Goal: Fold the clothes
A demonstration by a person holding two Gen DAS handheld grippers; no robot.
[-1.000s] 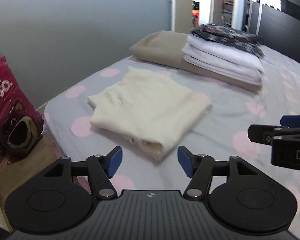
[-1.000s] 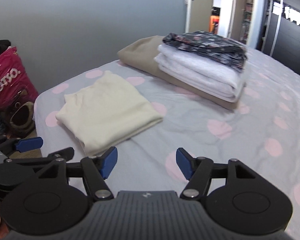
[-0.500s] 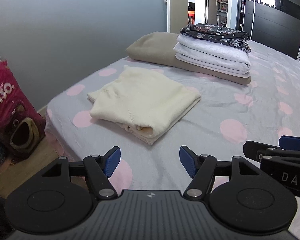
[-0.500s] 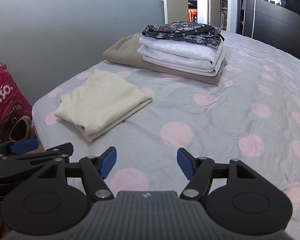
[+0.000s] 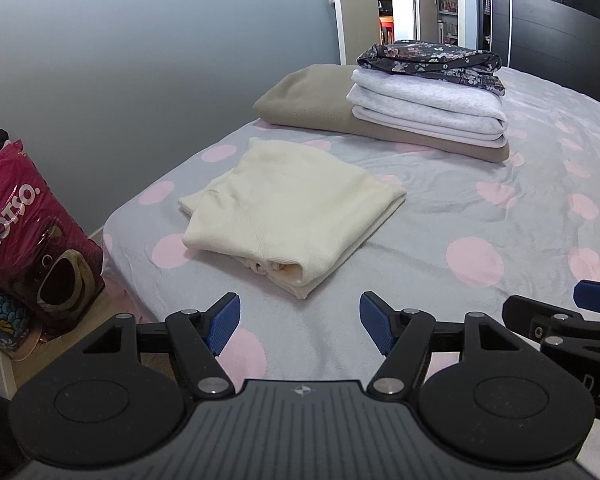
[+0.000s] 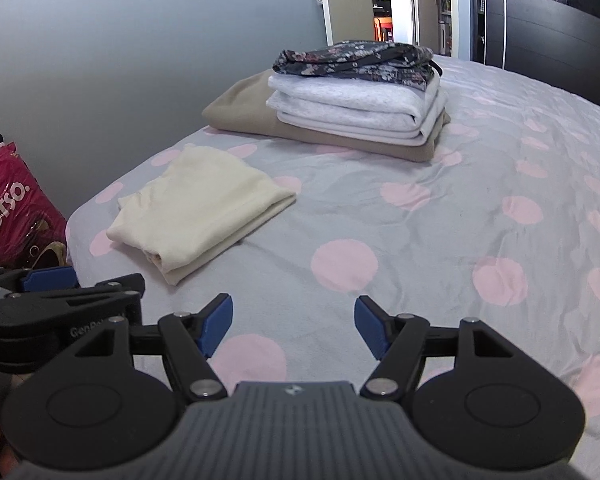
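The left gripper [image 5: 300,322] hangs over the near edge of the bed [image 5: 480,216], its blue-padded jaws spread wide with nothing between them. The right gripper [image 6: 293,326] hangs just beside it, likewise spread and empty, above the grey cover with pink dots. Ahead of the left gripper, apart from both, lies a cream garment [image 5: 296,208] folded into a flat packet near the bed's left corner. Farther back sits a stack of folded clothes [image 5: 424,108]: a beige piece at the bottom, white-grey layers on it, a dark floral piece on top. On the floor left of the bed stands a pink bag [image 5: 28,240] printed with a bear, against the grey wall [image 5: 140,60].
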